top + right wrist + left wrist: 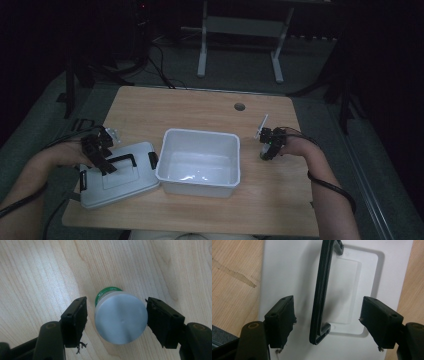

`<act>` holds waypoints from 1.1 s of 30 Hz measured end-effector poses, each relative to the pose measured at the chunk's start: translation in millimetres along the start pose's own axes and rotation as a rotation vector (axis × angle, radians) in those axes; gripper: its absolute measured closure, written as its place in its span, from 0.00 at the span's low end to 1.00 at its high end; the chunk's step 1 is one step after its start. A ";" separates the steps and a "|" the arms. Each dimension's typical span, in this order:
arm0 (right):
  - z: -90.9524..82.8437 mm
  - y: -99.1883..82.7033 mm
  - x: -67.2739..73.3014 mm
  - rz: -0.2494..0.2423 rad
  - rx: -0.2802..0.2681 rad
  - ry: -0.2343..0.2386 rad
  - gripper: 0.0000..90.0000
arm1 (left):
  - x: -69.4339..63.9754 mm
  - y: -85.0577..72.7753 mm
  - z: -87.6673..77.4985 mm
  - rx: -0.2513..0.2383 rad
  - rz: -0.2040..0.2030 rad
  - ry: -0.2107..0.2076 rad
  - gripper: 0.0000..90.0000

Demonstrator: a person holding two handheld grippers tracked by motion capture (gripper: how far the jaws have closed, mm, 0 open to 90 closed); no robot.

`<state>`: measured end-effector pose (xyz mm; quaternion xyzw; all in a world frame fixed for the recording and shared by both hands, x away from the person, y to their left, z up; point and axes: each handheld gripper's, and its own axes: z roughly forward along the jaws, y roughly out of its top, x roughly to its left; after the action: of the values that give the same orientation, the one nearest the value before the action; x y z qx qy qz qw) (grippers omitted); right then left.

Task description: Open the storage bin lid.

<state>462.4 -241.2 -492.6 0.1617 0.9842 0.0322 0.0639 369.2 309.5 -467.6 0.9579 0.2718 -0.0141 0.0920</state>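
Jar [121, 318]: small, silver cap, green band, upright on bench. Lid [287, 270]: white, black handle [322, 290], flat.

The desk [200, 107] is pale wood with a streaky grain. The tub [199, 162] is white, and the lid [117, 175] beside it is light grey with a black handle [322, 290] and black clips. The jar [121, 317] has a silvery-grey cap over a green band. Both tongs are black.
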 end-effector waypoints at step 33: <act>-77.5 3.0 68.5 -0.122 -0.009 0.078 0.55 | -10.8 10.9 -16.6 -0.016 0.040 0.032 0.31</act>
<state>388.5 -219.6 -423.6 0.0997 0.9939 0.0389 0.0278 365.3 297.8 -448.7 0.9625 0.2540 0.0051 0.0956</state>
